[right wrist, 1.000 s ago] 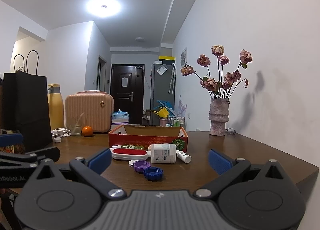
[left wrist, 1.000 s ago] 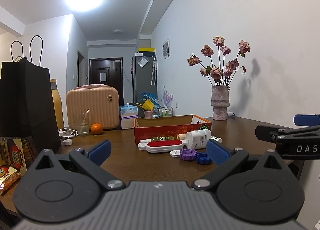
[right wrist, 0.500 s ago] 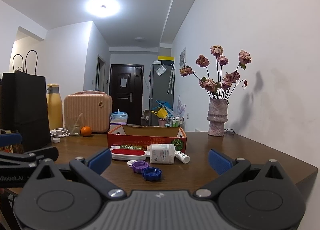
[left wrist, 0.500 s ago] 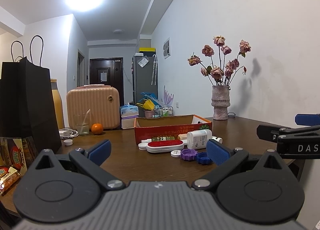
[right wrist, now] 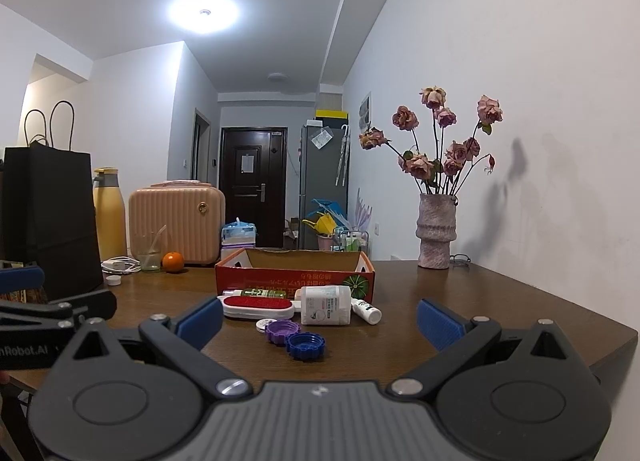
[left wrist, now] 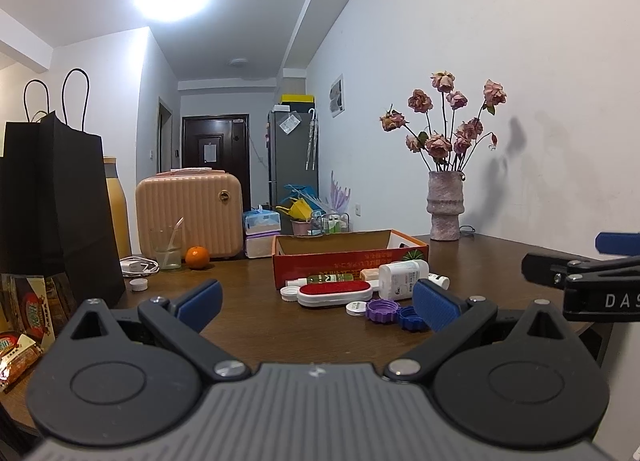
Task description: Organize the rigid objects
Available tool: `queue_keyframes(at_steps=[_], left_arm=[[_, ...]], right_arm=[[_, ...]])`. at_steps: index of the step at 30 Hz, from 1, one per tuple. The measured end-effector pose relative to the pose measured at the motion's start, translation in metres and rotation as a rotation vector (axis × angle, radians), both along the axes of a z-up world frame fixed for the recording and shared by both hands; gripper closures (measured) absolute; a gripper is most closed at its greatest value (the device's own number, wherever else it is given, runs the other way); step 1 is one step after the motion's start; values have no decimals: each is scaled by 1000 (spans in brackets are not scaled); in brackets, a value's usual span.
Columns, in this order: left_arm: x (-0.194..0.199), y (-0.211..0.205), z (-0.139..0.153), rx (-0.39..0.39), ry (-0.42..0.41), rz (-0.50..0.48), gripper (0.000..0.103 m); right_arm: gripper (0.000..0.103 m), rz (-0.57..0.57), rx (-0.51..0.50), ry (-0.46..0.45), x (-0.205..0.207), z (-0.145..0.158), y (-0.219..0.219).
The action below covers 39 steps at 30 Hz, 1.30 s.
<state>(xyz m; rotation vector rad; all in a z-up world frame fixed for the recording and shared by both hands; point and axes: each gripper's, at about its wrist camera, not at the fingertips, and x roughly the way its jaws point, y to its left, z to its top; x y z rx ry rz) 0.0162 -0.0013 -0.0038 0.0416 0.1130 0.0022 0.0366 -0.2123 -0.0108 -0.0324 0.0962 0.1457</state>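
A red cardboard box (left wrist: 344,259) (right wrist: 294,275) stands open-topped mid-table. In front of it lie a white case with a red top (left wrist: 336,293) (right wrist: 258,307), a white bottle on its side (left wrist: 402,277) (right wrist: 326,305), a small white tube (right wrist: 366,311), a green tube (right wrist: 260,293), a purple cap (left wrist: 382,309) (right wrist: 283,332), a blue cap (left wrist: 412,317) (right wrist: 306,345) and a small white lid (left wrist: 357,307) (right wrist: 266,323). My left gripper (left wrist: 316,301) is open and holds nothing, short of the items. My right gripper (right wrist: 320,317) is open too, with the caps between its fingers in view but farther off.
A black paper bag (left wrist: 56,205), a yellow bottle (right wrist: 108,213), a peach mini suitcase (left wrist: 190,215), a glass (left wrist: 166,247), an orange (left wrist: 197,257), a charger cable (left wrist: 136,265) and snack packets (left wrist: 24,313) fill the left side. A vase of dried roses (left wrist: 444,205) stands by the wall.
Both views have shifted only slightly; the right wrist view has edged a little nearer the items. No object has moved and both grippers stay open.
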Motion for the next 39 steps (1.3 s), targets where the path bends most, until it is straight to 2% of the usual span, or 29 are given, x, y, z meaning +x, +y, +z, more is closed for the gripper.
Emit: queue_keyframes(at_steps=[4,7,9,14,17,21,25,28,31,34,39], left_arm=[[20,8,-1,-12,8,38,0],[42,14,-3,-17,23,52,0],[58,15,-6,-10,41,36,0],[109,12,-16,-4,194,-73,0],[139,10,-21,19,249,-118,0],[179,11,-30,33,290,-116,0],[213,16,-38,2,345,-99,0],[231,13,-43,16,367,-102,0],[246,7,-47,38,379,-109,0],[260,-1,-51,53,392,-137,0],[281,-20,-60,69,428,-203,0]], right_arm=[[0,-29,-79,-34,22,-4,-3],[0,3,-32,3,50,-8,-12],[0,28,4,61,76,-14,-15],[5,123,-1,247,142,-34,-11],[4,188,-2,317,177,-41,-2],[6,224,-40,365,218,-54,17],[15,229,-58,419,246,-73,30],[22,234,-71,455,257,-82,35],[38,239,-94,487,265,-86,40],[50,251,-82,506,269,-87,36],[50,248,-81,527,272,-82,23]])
